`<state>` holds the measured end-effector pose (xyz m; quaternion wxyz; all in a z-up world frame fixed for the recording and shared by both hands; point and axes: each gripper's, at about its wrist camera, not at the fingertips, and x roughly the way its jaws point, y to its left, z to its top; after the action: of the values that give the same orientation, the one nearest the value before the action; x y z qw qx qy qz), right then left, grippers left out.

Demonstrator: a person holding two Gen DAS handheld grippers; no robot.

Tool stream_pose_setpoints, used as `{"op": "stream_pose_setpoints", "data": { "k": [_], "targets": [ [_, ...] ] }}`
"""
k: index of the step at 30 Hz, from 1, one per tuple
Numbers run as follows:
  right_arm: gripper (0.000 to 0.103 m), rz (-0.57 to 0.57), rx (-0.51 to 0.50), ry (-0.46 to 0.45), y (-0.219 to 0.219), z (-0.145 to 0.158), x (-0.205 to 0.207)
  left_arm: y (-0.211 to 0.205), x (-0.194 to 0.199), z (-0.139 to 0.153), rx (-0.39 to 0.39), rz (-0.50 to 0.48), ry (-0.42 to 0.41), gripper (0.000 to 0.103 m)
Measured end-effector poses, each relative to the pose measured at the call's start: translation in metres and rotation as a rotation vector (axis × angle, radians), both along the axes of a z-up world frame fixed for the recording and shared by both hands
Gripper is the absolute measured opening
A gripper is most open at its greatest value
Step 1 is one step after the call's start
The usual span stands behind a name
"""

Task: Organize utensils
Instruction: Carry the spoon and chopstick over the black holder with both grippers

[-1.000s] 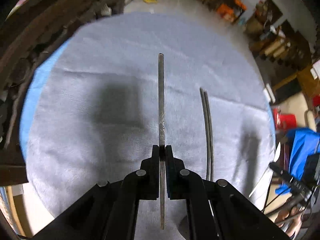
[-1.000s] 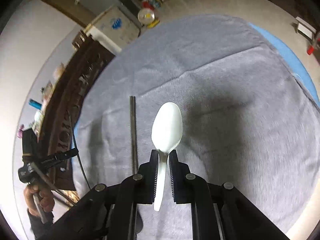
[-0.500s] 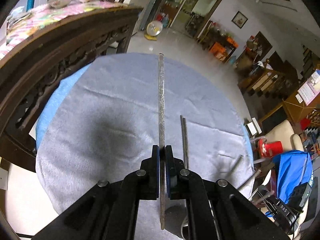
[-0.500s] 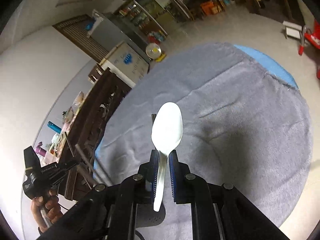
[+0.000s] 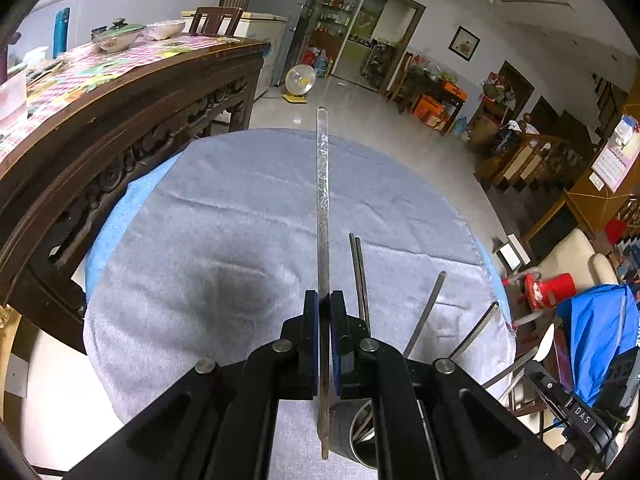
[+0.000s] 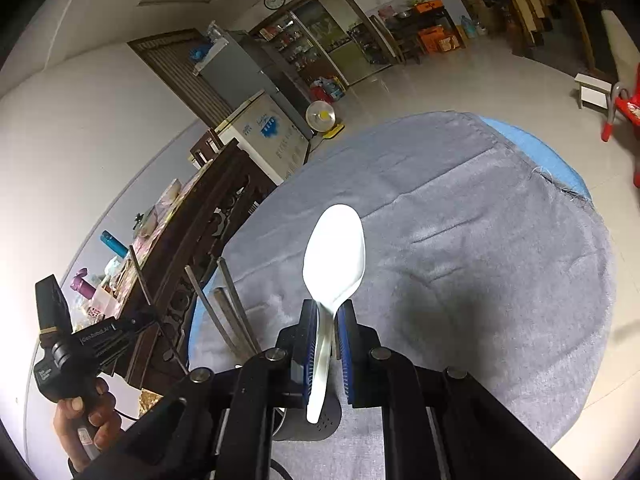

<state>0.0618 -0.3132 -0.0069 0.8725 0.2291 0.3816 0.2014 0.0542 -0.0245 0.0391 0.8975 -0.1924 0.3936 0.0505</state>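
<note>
The round table (image 5: pixel 132 204), its blue top draped in a grey fleece cloth (image 5: pixel 224 216), filled the lower middle of both wrist views. A dark carved wooden sideboard (image 5: pixel 120 120) with a pink checked cover stood beside its left edge. Close to the near edge of the table stood a cylindrical metal utensil holder (image 5: pixel 352 436), largely hidden beneath the tools, from which several thin metal rods leaned outward: a dark pair of metal chopsticks (image 5: pixel 359 276) and two paler metal sticks (image 5: pixel 428 312) toward the right edge.

The black two-finger left gripper (image 5: pixel 324 300) was clamped, blue pads pressed together, on a long flat metal strip-shaped utensil (image 5: pixel 322 200). This utensil was held edge-on, above the cloth, its far end reaching past the far edge of the table, its near end hanging over the holder.

The black two-finger right gripper (image 6: pixel 328 312) was closed on the handle of a white plastic spoon (image 6: pixel 334 252), bowl pointing away over the cloth, handle tip above the holder's dark perforated rim (image 6: pixel 324 424). The person's left hand (image 6: pixel 86 420) gripped its tool's handle at the lower left.
</note>
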Motion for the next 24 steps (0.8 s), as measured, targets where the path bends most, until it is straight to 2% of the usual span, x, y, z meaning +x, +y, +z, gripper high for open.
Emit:
{"op": "stream_pose_setpoints", "data": {
  "k": [16, 24],
  "targets": [
    [0.012, 0.007, -0.028, -0.066, 0.007, 0.016, -0.020, -0.008, -0.012, 0.007, 0.028, 0.007, -0.042, 0.005],
    [0.012, 0.015, -0.051, -0.139, 0.015, 0.033, -0.038, -0.013, -0.024, 0.017, 0.014, 0.008, -0.104, 0.005]
  ]
}}
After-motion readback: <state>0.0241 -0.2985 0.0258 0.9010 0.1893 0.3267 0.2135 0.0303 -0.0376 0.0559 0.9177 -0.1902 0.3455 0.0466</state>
